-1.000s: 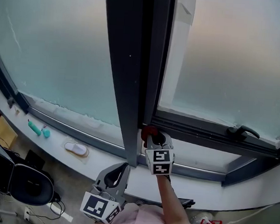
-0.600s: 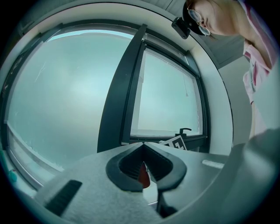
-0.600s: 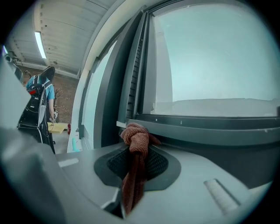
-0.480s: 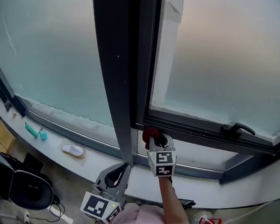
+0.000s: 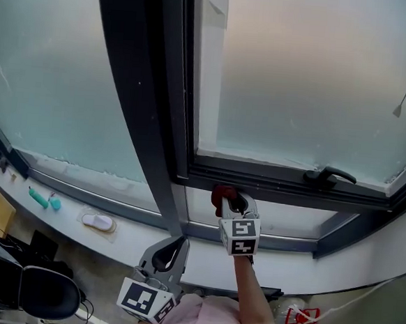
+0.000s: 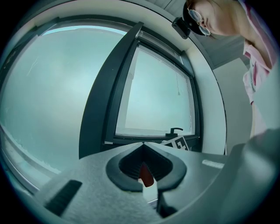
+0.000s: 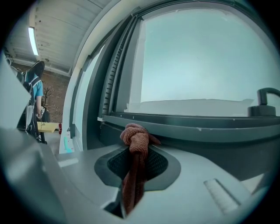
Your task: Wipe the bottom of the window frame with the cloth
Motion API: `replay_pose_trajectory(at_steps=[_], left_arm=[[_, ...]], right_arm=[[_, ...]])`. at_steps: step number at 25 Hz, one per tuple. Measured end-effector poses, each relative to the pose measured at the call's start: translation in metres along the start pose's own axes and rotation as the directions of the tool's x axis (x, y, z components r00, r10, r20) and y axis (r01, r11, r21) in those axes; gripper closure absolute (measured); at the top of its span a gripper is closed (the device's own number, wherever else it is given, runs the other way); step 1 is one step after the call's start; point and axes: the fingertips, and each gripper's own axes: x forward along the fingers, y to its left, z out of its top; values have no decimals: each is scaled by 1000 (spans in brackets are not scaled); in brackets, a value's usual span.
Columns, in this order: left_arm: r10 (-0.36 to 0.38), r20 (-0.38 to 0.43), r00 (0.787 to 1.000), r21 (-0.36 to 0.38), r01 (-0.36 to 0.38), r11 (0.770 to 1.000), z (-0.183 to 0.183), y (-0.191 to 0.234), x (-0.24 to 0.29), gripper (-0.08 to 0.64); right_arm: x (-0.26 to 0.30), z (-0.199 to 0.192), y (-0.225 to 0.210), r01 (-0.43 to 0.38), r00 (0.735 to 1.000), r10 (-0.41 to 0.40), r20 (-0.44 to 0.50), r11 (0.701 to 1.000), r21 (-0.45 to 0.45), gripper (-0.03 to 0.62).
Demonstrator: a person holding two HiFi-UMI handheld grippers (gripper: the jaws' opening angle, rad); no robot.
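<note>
Red cloth (image 5: 222,193) travelling along the window frame (image 5: 271,178)

Right claw (image 5: 231,203), clamping the knotted cloth, is sliding it rightward from the mullion (image 5: 147,118) toward the handle (image 5: 328,177), so wiping is advancing. Left claw (image 6: 142,146) is hanging closed, empty.

1. The left claw (image 5: 174,245) was grey, with black ribbed pads (image 6: 129,164) inside.
2. The right claw (image 5: 229,200) was the same grey.
3. Behind each claw sat a white cube (image 5: 238,236) with black square markers.
4. Pink clothing (image 5: 201,320) was worn behind both.

Nubby red cloth (image 7: 135,142), matt dark window frame (image 5: 272,175)
</note>
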Motion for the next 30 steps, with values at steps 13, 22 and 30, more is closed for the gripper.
replay_pose_trajectory(at_steps=[13, 22, 30], left_arm=[[-16, 9, 1000, -3, 16, 1000, -2, -29, 17, 565], [-52, 10, 999, -4, 52, 999, -5, -55, 39, 565], [-103, 4, 995, -5, 103, 995, -6, -80, 62, 565]], right_arm=[[-29, -7, -47, 47, 999, -47, -5, 999, 11, 532], [-47, -12, -77, 62, 998, -62, -6, 998, -8, 532], [-64, -17, -105, 75, 997, -75, -8, 997, -25, 533]])
